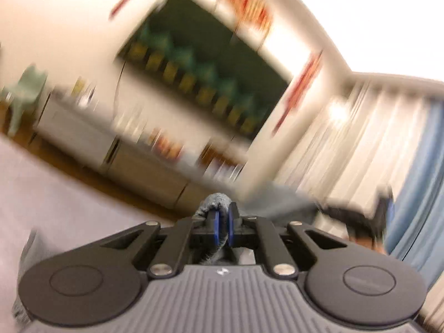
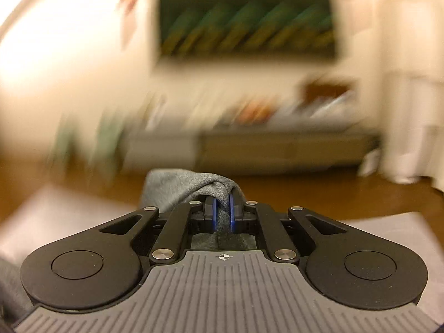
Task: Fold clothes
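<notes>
Both views are smeared by motion and look level across a room. In the left wrist view my left gripper is shut on a fold of grey knitted garment, which bulges above the blue pads and hangs down behind them. My right gripper is likewise shut on grey fabric; the cloth drapes over its left finger and fills the gap between the pads. The other gripper shows blurred at the right of the left wrist view, with grey cloth stretching toward it. Most of the garment is hidden.
A pale grey-lilac surface lies low in both views. Beyond it are a wooden floor, a long low cabinet with clutter on top, a dark screen on a white wall, a mint chair, and white and blue curtains.
</notes>
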Demonstrator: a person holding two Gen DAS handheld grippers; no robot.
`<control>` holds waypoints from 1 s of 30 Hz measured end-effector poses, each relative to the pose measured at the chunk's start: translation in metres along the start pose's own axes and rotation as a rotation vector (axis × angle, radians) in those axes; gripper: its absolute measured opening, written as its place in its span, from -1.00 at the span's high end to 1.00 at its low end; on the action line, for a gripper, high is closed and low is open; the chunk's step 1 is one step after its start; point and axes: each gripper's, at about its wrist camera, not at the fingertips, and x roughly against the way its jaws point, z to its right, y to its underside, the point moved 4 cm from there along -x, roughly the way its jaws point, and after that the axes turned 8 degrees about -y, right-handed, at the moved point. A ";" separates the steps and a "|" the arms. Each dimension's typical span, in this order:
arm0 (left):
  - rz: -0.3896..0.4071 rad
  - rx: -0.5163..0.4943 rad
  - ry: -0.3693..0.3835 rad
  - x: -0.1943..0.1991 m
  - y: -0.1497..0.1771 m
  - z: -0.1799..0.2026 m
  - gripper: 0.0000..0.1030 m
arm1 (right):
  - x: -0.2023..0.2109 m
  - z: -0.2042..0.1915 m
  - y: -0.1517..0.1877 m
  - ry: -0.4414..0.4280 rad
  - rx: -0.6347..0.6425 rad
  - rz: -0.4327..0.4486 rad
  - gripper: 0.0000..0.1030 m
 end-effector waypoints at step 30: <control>-0.144 -0.205 0.018 0.215 0.060 0.081 0.88 | 0.113 -0.028 0.176 -0.013 -0.102 -0.305 -0.94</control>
